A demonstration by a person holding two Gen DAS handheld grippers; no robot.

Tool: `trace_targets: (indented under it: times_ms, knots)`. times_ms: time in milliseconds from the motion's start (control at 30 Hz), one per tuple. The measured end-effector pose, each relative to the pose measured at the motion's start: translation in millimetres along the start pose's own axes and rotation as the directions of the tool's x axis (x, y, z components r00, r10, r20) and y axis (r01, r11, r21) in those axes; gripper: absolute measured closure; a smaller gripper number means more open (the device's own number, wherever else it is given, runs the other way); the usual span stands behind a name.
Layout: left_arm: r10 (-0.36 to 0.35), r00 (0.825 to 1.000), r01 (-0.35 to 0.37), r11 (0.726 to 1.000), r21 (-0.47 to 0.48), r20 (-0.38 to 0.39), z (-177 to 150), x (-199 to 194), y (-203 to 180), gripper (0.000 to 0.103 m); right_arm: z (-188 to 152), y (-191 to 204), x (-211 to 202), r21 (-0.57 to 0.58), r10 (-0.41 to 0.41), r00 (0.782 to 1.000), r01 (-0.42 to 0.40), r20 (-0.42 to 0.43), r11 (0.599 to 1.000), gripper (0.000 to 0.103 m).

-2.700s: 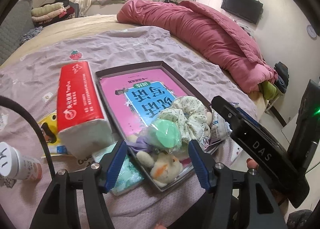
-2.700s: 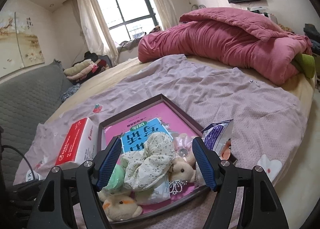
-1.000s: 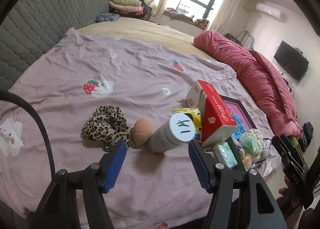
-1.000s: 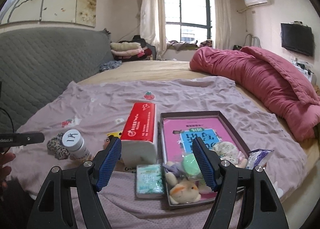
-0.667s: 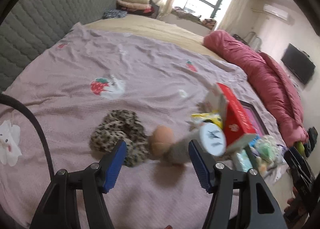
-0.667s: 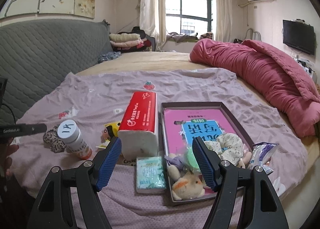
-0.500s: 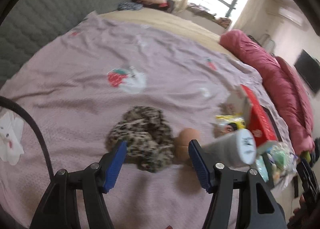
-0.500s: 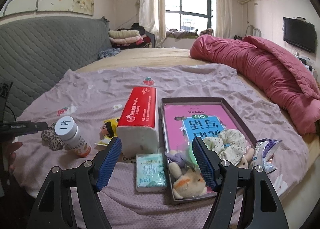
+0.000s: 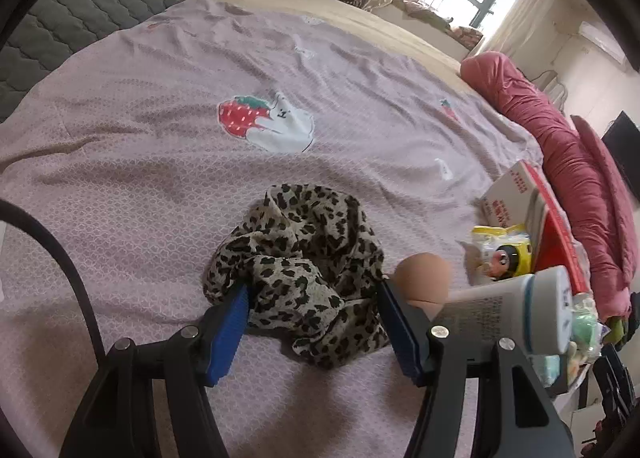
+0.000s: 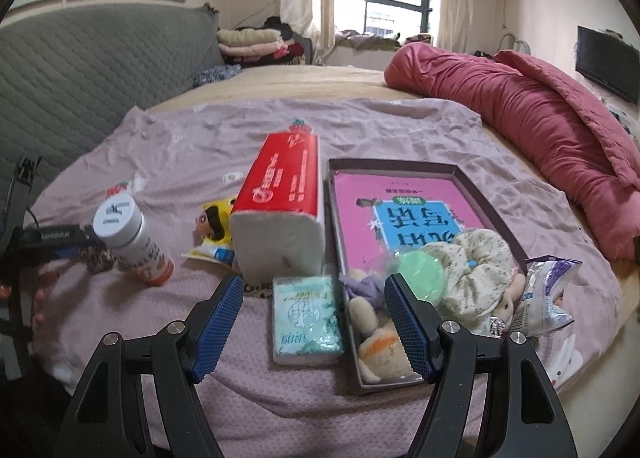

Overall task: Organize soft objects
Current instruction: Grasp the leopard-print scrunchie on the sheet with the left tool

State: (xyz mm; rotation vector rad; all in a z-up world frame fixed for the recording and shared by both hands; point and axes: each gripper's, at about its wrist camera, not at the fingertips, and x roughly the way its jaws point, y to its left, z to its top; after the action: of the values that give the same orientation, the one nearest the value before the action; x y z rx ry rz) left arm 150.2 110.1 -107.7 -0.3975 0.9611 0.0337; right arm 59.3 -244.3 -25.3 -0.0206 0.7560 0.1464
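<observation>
A leopard-print scrunchie (image 9: 296, 250) lies on the mauve bedsheet. My left gripper (image 9: 313, 288) is open and low over it, its blue pads on either side of the near folds. Just to its right are a beige ball (image 9: 424, 274) and a white bottle (image 9: 512, 310). In the right wrist view my right gripper (image 10: 314, 290) hangs open and empty above a green tissue pack (image 10: 304, 318). The dark tray (image 10: 400, 166) holds a pink book, a floral scrunchie (image 10: 476, 266), a green round piece (image 10: 420, 274) and a plush toy (image 10: 380, 342).
A red tissue pack (image 10: 280, 210) lies left of the tray, with a yellow packet (image 10: 216, 222) beside it. A purple snack bag (image 10: 548, 290) sits at the tray's right. A pink quilt (image 10: 520, 106) fills the far right; a grey headboard (image 10: 80, 70) runs along the left.
My left gripper has come down and forward, so the leopard scrunchie now lies between its fingers. The right gripper has sunk a little toward the tray. Neither has changed its opening.
</observation>
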Motion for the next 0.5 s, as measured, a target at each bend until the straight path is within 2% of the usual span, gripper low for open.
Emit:
trace_targets:
  times_ms: [167, 333, 433, 500]
  knots:
    - [0.035, 0.999, -0.035, 0.999, 0.031, 0.012, 0, 6, -4, 0.039, -5, 9, 13, -0.029, -0.003, 0.999, 0.002, -0.049, 1.0, 0.029]
    - [0.039, 0.999, -0.04, 0.999, 0.031, 0.025, 1, 9, -2, 0.039, -4, 21, 16, -0.07, 0.015, 0.999, -0.018, -0.044, 0.997, 0.029]
    - [0.051, 0.998, -0.052, 0.998, 0.039, 0.034, 2, 12, -1, 0.045, 1, 35, 19, -0.102, 0.049, 0.998, -0.053, -0.037, 0.993, 0.029]
    - [0.065, 0.997, -0.067, 0.997, 0.044, 0.043, 2, 12, 0, 0.055, 7, 43, 22, -0.122, 0.072, 0.997, -0.075, -0.032, 0.99, 0.029]
